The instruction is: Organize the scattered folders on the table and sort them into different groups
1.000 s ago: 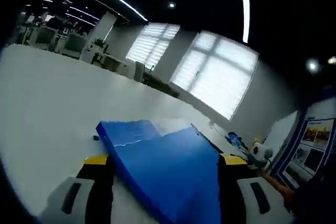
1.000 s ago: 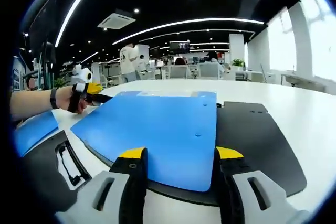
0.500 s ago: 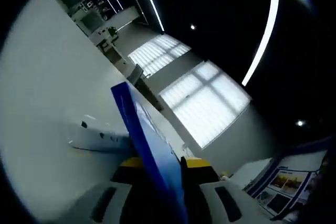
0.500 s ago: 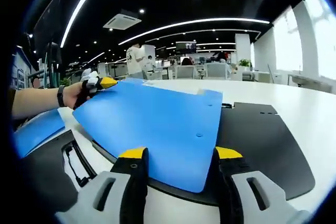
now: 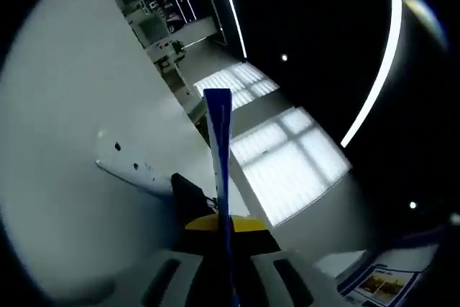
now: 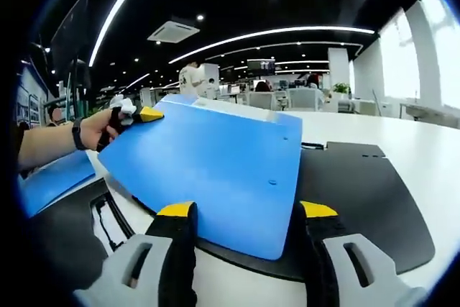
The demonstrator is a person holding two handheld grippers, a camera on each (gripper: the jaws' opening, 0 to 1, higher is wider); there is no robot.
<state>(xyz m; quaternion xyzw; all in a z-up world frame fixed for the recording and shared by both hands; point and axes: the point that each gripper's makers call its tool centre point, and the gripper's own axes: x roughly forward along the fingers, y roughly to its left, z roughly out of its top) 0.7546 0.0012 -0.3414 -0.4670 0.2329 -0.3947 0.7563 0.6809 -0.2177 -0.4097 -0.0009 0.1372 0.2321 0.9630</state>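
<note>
Left gripper (image 6: pixel 144 114), jaws clamped on the blue folder (image 6: pixel 215 170), has tipped it up off the black folder (image 6: pixel 359 199); right gripper (image 6: pixel 244 213) jaws wide, empty.

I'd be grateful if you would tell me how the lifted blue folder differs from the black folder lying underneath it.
The blue folder is bright blue; the black folder is matte black. The blue folder is tilted, its far corner pinched by the left gripper and raised, while the black folder lies flat on the white table. The blue folder is whole to see; it covers part of the black one. Both are flat, rectangular folders.
</note>
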